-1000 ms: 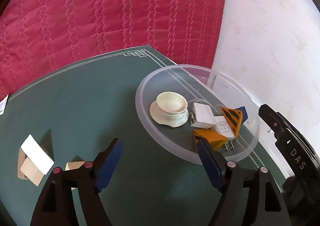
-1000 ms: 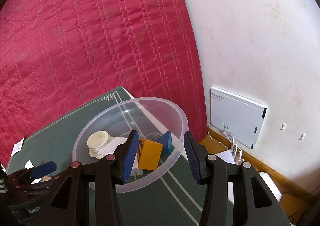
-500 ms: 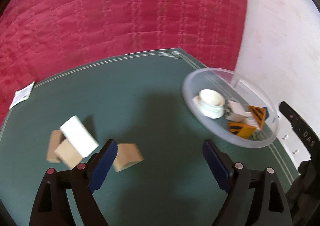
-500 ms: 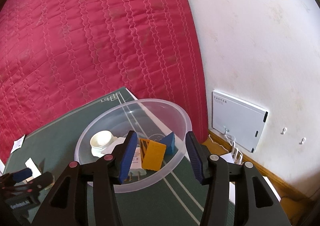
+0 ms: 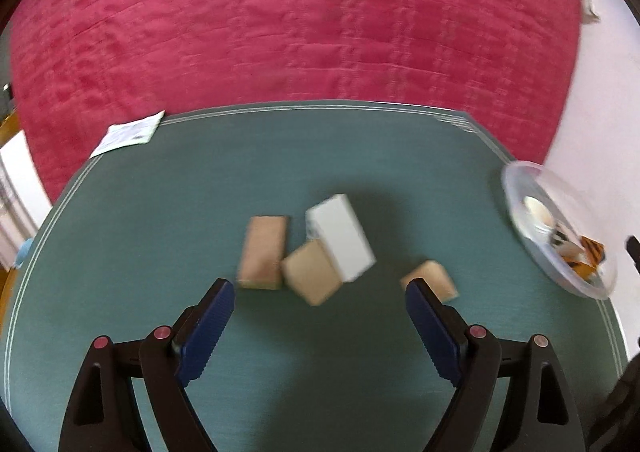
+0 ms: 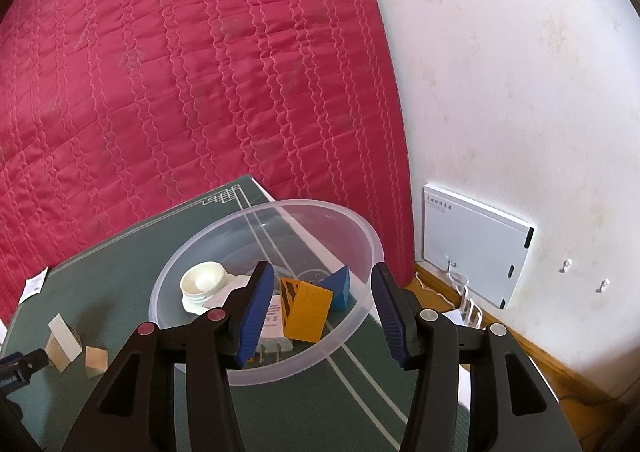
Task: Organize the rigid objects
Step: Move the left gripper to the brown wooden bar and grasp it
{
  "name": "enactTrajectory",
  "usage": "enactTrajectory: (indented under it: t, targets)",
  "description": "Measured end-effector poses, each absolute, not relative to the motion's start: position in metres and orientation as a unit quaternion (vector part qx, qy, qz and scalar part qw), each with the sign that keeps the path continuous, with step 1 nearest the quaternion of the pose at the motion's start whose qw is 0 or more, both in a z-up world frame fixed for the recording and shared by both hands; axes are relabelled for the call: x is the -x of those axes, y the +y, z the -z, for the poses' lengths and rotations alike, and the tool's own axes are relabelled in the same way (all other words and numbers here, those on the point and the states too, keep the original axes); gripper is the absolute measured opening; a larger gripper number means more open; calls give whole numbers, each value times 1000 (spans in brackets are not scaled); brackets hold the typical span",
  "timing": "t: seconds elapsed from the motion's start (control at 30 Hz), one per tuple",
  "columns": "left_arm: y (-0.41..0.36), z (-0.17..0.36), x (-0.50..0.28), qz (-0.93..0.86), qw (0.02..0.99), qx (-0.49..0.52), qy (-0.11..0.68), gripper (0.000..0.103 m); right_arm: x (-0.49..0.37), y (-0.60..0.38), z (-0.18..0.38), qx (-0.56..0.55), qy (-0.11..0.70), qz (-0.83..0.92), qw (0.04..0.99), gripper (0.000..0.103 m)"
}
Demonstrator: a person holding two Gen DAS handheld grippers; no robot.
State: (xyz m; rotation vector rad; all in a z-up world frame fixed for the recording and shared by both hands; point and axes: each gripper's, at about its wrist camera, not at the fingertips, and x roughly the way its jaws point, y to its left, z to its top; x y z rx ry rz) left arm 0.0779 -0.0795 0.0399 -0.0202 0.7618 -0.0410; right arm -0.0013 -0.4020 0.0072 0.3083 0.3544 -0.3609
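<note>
My left gripper (image 5: 318,296) is open and empty above the green table (image 5: 240,155). Just ahead of it lie a white box (image 5: 340,238) leaning on two tan wooden blocks (image 5: 314,272), with a third tan block (image 5: 430,278) by the right finger. The clear plastic bowl (image 5: 520,179) sits at the far right. My right gripper (image 6: 322,292) is open and empty, hovering over that bowl (image 6: 360,228), which holds a white cup on a saucer (image 6: 202,282), an orange striped block (image 6: 306,308), a blue wedge (image 6: 340,286) and a white plug adapter (image 6: 272,326).
A red quilted bed (image 6: 180,71) borders the table's far side. A paper slip (image 5: 128,133) lies at the table's far left corner. A white wall (image 6: 520,71) with a white panel box (image 6: 476,244) stands to the right, with cables on the floor below.
My left gripper has swung left, away from the bowl, and now faces the white box and tan blocks. My right gripper has stayed over the bowl, nearly still.
</note>
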Motion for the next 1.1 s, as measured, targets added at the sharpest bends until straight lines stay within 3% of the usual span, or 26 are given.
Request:
enactTrajectory:
  t: [0.7,0.93,1.1]
  targets:
    - [-35,-10,-110,-51,909,3,414,89,2,-394,-10,-126,171,176,961,55]
    - [-38,-10,-126,-26,905,10,424,64,3,-378,-14,-88,160,176,967,56]
    - [-46,-11,-125,1,910,6,415,36,0,-354,-17,-32,160,161,973,56]
